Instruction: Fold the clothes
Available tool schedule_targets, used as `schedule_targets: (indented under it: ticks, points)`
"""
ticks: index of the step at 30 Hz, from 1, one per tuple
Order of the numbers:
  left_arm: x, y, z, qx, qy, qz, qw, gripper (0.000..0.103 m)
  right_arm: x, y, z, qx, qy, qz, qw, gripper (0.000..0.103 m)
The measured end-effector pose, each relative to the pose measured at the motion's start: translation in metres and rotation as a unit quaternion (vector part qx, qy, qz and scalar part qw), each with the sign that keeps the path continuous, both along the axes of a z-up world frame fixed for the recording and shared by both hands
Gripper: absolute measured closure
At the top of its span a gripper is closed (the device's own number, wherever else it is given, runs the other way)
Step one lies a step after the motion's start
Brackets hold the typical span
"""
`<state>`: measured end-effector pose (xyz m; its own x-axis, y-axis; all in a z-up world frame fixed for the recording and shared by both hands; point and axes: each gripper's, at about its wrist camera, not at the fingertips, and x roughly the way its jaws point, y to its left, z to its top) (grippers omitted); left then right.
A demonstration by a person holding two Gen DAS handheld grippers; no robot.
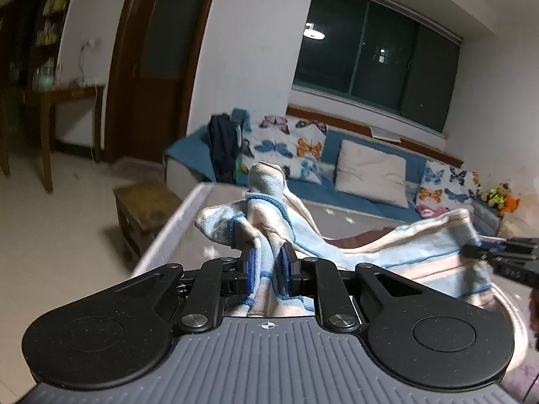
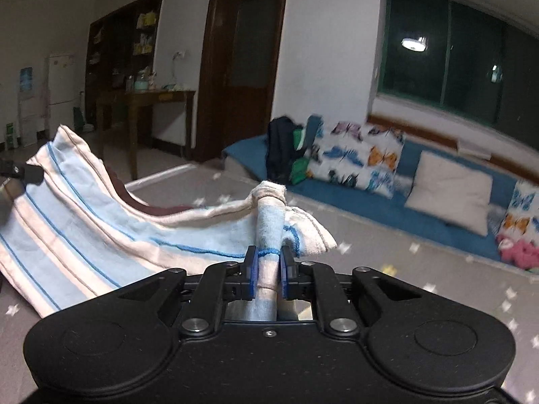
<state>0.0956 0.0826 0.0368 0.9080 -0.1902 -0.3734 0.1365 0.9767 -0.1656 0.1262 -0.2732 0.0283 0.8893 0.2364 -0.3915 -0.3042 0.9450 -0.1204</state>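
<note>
In the left wrist view, the left gripper (image 1: 266,266) at bottom centre pinches a bunched corner of the striped cloth (image 1: 387,252), which sags rightward to the right gripper (image 1: 485,256) at the right edge. In the right wrist view, that right gripper (image 2: 266,269) likewise clamps a rolled corner at bottom centre, the cloth (image 2: 84,222) stretching to the left edge. Held up over the grey star-patterned surface (image 2: 404,269), it seems, though blurred, not yet folded; the folding itself is probably all still to do.
</note>
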Motion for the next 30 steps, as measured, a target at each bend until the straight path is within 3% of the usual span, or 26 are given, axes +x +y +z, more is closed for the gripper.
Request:
schedule_targets:
  ticks: [9, 19, 26, 28, 30]
  points:
    - [0.042, -0.024, -0.010, 0.054, 0.019, 0.013, 0.9983, 0.087, 0.035, -0.005, -0.004, -0.001, -0.005, -0.015, 1.000, 0.089]
    - [0.081, -0.028, -0.059, 0.088, 0.091, 0.019, 0.9917, 0.085, 0.078, -0.013, -0.057, -0.017, 0.076, -0.048, 0.996, 0.089]
    - [0.082, -0.024, -0.072, 0.118, 0.098, 0.037, 0.9875, 0.075, 0.074, -0.027, -0.067, -0.021, 0.086, -0.069, 0.994, 0.086]
    - [0.079, -0.024, -0.073, 0.123, 0.095, 0.041, 0.9869, 0.073, 0.072, -0.032, -0.068, -0.021, 0.087, -0.075, 0.993, 0.083]
    - [0.072, -0.024, -0.072, 0.127, 0.091, 0.044, 0.9866, 0.066, 0.070, -0.036, -0.070, -0.021, 0.088, -0.082, 0.992, 0.073]
